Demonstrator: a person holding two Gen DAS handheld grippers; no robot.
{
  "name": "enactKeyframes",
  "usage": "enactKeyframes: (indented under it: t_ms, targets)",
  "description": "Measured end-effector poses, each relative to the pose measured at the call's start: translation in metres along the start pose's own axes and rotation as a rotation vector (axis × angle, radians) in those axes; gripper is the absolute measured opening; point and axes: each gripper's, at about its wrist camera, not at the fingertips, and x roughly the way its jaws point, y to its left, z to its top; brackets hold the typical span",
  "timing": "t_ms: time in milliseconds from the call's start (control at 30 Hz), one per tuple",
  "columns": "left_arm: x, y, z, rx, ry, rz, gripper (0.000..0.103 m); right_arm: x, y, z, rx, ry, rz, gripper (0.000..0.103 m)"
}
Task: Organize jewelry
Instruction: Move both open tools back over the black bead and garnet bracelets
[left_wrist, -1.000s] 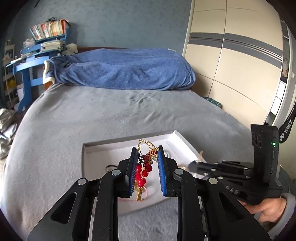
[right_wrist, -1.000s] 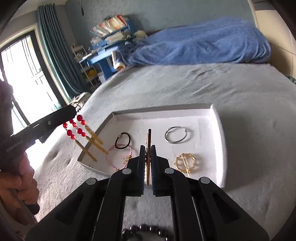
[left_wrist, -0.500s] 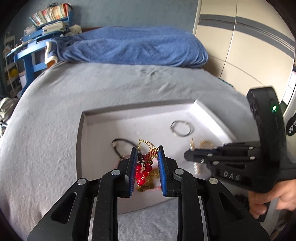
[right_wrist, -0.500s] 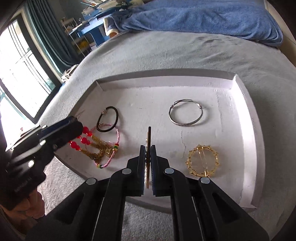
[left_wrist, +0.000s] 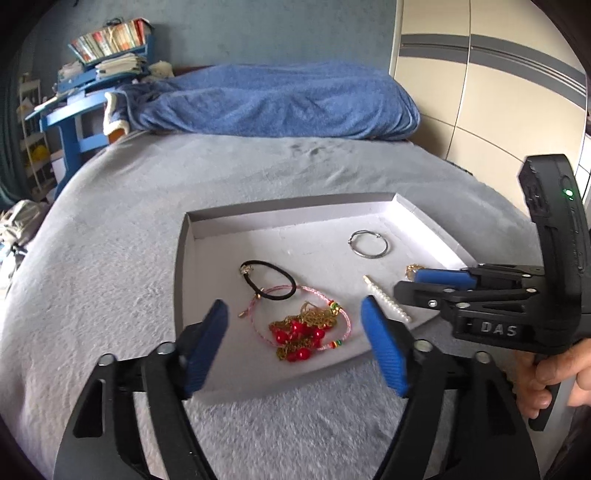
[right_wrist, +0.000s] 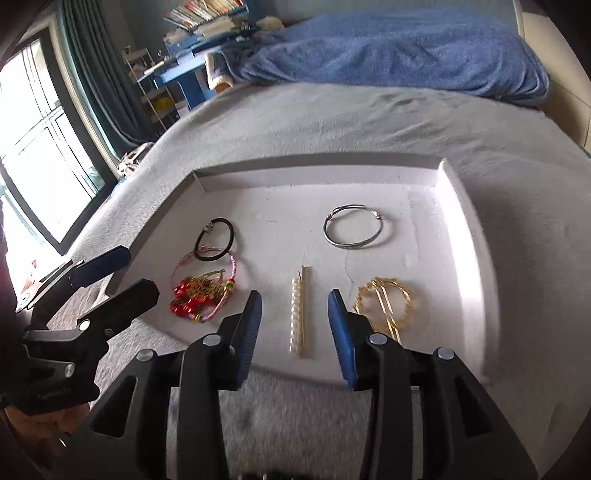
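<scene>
A white tray (left_wrist: 181, 280) (right_wrist: 465, 236) lies on the grey bed. In it are red-bead gold earrings (left_wrist: 301, 332) (right_wrist: 195, 295) on a pink cord bracelet (left_wrist: 341, 314) (right_wrist: 233, 266), a black hair tie (left_wrist: 267, 278) (right_wrist: 216, 240), a silver bangle (left_wrist: 368, 243) (right_wrist: 352, 230), a pearl hair clip (left_wrist: 388, 302) (right_wrist: 301, 314) and a gold round clip (right_wrist: 384, 301). My left gripper (left_wrist: 293, 332) (right_wrist: 110, 277) is open and empty over the earrings. My right gripper (right_wrist: 293, 325) (left_wrist: 417, 282) is open and empty over the pearl clip.
A blue blanket (left_wrist: 277, 99) (right_wrist: 388, 48) lies at the head of the bed. A blue desk with books (left_wrist: 96, 70) stands at the far left. A cream wardrobe (left_wrist: 498, 92) is at the right. A window with curtains (right_wrist: 44, 147) is left.
Both grippers opened. The left one let the red-bead earrings drop onto the pink bracelet; the right one let the pearl clip lie flat in the tray. Both pulled back a little.
</scene>
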Motion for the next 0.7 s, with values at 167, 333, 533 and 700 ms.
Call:
enactKeyframes:
  t_ms: [167,333,533,700]
  targets:
    - [-0.022,0.001,-0.011,-0.020,-0.031,0.016,0.079,-0.032,0.002,-0.020,-0.017,-0.068,-0.023,0.054]
    - [-0.047,0.004,-0.025,-0.057,-0.061,0.030,0.085,-0.065,0.004,-0.043,-0.020,-0.135,-0.040,0.067]
    - [-0.068,0.005,-0.047,-0.081,-0.060,0.040,0.089,-0.091,0.003,-0.077,-0.003,-0.162,-0.059,0.072]
    - [-0.077,0.003,-0.069,-0.094,-0.029,0.049,0.089,-0.102,-0.005,-0.102,0.037,-0.162,-0.081,0.073]
